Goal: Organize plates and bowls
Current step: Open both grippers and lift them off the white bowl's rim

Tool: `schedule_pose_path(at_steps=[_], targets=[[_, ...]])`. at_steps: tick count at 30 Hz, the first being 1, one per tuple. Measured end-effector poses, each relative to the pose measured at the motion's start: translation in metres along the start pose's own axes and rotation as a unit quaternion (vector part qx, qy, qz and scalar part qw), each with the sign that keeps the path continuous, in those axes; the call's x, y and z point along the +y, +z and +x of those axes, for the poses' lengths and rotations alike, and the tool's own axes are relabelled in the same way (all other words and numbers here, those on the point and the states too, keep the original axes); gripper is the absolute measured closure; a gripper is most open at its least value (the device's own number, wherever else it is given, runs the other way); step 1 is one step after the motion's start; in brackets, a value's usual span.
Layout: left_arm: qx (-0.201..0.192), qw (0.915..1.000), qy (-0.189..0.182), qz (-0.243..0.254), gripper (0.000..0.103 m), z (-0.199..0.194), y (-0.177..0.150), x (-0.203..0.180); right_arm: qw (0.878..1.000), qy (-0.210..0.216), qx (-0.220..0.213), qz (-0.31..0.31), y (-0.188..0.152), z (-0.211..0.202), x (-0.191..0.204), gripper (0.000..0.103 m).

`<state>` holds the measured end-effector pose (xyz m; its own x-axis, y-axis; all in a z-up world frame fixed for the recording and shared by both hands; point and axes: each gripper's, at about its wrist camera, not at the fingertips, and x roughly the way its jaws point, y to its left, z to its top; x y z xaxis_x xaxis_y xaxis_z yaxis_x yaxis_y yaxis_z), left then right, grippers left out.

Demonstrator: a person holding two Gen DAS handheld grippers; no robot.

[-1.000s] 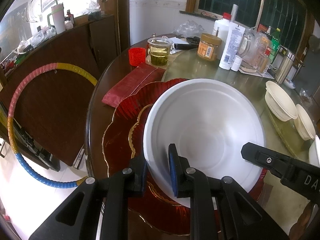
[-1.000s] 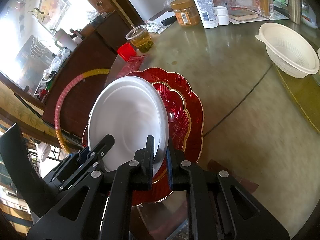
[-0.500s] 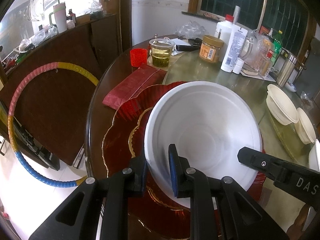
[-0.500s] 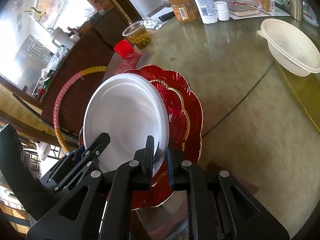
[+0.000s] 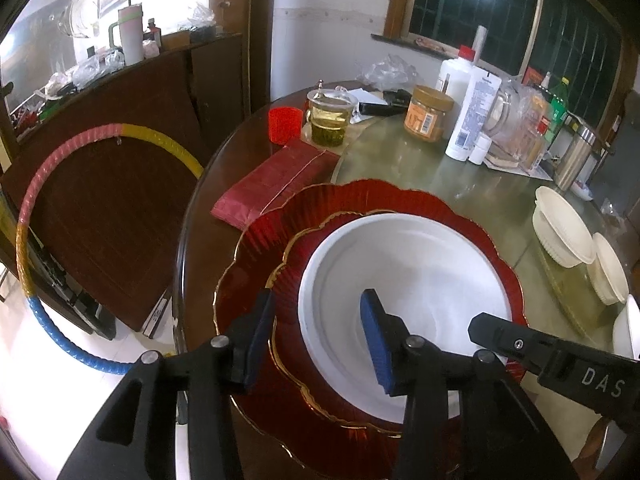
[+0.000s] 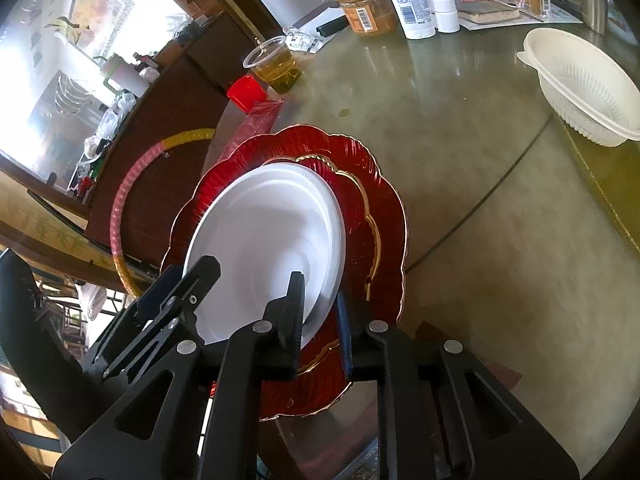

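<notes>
A white plate [image 5: 404, 280] [image 6: 264, 232] lies on a small gold-rimmed red plate [image 5: 292, 272] [image 6: 356, 200]. That one sits on a larger red plate [image 5: 360, 200] [image 6: 384, 216] at the table's near left. My left gripper [image 5: 316, 300] straddles the white plate's near-left rim. Its jaws are opening and the pads stand clear of the rim. My right gripper [image 6: 319, 292] straddles the near-right rim. Its jaws are opening too, with the rim still between them and only a slim gap showing.
White disposable bowls [image 5: 560, 232] [image 6: 584, 88] stand at the right. A red napkin pack [image 5: 276, 180], a red cup [image 5: 284, 124], a glass of tea [image 5: 328, 124], a jar and bottles crowd the far side. A hula hoop [image 5: 24, 216] leans left of the table edge.
The white plate has sunk from a raised tilt to lie on the red plates. My left jaws have spread off its rim. The right jaws have widened slightly.
</notes>
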<state>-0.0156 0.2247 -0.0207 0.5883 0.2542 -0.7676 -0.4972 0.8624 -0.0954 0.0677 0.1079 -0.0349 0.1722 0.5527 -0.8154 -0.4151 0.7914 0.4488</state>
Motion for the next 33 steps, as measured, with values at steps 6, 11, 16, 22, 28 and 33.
schedule_pose_path(at_steps=[6,11,16,22,28,33], targets=[[-0.043,0.9990,-0.006,-0.007,0.031,-0.020,0.004,-0.001,1.000,-0.002,-0.025,0.005,0.001,-0.012,-0.001,0.059],[-0.064,0.9978,-0.003,-0.014,0.025,-0.026,0.008,-0.002,0.999,0.002,-0.038,0.007,0.002,-0.021,-0.003,0.047],[-0.069,0.9976,-0.005,-0.004,0.025,-0.029,0.009,-0.008,0.998,0.002,-0.061,0.021,0.002,-0.035,-0.012,0.047],[-0.067,0.9976,-0.007,0.016,0.025,-0.031,0.008,-0.022,0.996,0.007,-0.078,0.048,-0.002,-0.052,-0.031,0.047],[-0.068,0.9967,-0.014,0.041,0.024,-0.031,0.010,-0.044,0.992,0.010,-0.096,0.078,-0.005,-0.071,-0.055,0.033],[-0.063,0.9956,-0.025,0.065,0.024,-0.031,0.007,-0.065,0.988,0.016,-0.108,0.112,-0.010,-0.086,-0.082,0.032]])
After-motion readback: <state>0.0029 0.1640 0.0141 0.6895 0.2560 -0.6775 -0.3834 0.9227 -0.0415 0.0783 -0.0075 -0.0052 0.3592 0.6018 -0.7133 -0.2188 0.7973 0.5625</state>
